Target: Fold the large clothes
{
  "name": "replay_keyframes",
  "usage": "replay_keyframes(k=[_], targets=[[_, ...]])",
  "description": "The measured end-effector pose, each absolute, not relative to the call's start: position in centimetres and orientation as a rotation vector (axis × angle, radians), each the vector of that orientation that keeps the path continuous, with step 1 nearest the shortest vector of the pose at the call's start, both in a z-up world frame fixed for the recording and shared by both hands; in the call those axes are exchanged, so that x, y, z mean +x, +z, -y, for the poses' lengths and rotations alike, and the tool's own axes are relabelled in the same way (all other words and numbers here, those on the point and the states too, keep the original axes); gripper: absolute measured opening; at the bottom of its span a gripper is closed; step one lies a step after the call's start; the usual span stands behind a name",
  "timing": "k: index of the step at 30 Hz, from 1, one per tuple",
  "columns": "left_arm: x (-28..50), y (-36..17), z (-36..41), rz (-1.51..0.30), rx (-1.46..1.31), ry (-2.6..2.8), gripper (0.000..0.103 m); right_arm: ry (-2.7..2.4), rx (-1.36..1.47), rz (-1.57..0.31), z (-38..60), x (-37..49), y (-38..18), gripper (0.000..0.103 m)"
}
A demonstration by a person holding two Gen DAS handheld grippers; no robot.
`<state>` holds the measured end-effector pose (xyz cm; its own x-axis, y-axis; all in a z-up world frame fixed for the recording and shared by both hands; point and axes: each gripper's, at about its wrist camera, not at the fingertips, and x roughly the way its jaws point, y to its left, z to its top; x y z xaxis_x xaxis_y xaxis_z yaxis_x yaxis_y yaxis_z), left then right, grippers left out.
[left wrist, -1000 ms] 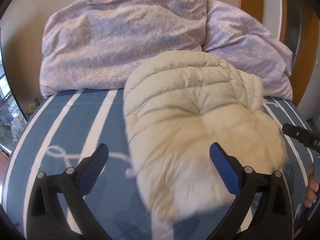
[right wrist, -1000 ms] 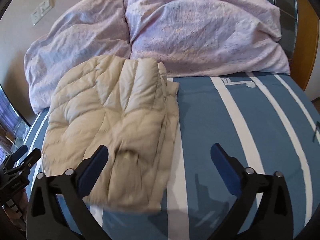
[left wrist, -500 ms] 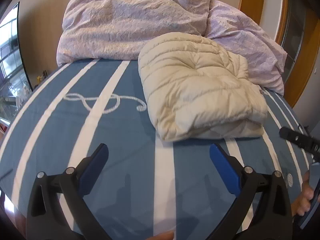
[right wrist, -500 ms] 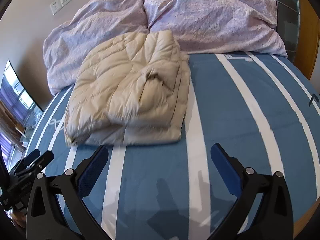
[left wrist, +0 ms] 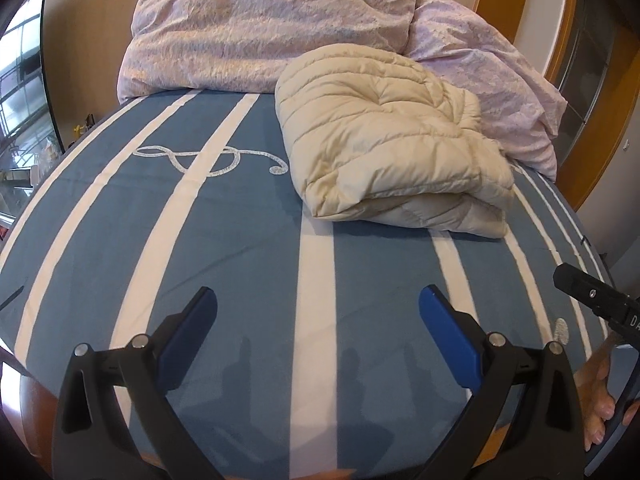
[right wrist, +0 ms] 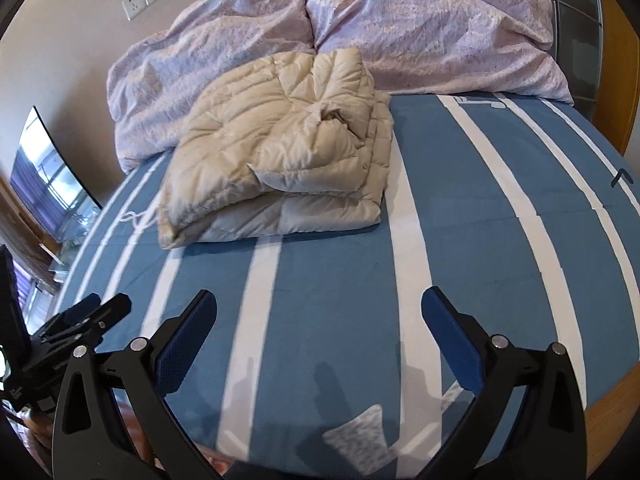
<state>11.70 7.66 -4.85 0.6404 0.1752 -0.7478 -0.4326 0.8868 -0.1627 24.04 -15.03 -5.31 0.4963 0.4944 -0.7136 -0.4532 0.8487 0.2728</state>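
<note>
Both tools hang over the near part of the bed, holding nothing. My left gripper (left wrist: 318, 322) has its blue pads spread wide with only striped sheet between them; my right gripper (right wrist: 320, 324) stands the same, fingers released, nothing pinched.

The cream puffer jacket (left wrist: 394, 148) lies folded into a squat bundle on the blue striped bedsheet (left wrist: 224, 240), well apart from both tools, its far edge up against the lilac duvet (left wrist: 272, 28) heaped at the head of the bed. From the right wrist view I count several stacked layers along the near edge, with one top flap sitting a little proud and a small pucker of fabric near the middle.

Handling judgement: quilted, down-type fill, so light, soft and springy. It should compress under the pads and puff back when let go. The shell looks smooth, probably slippery, so a shallow pinch may slide off. I would take hold at the near corners, biting through all layers at the stitched hem, not the puffy middle.

Orientation: the bundle's long axis runs from the near edge toward the head of the bed, skewed slightly left as the right wrist camera sees it. Open layered edges face me; the rounded side faces left. Collar end: cannot tell.
</note>
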Motion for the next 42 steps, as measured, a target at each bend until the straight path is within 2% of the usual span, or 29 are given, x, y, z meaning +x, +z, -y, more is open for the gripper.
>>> replay_keyframes(k=[15,42], targets=[[9.2,0.0,-5.5,-0.816,-0.358,0.31,0.101,0.61,0.059,-0.836,16.3,21.1,-0.4,0.102],[8.7,1.9,-4.8,-0.807,-0.395,0.272,0.101,0.623,0.123,-0.869,17.1,20.9,0.3,0.102]])
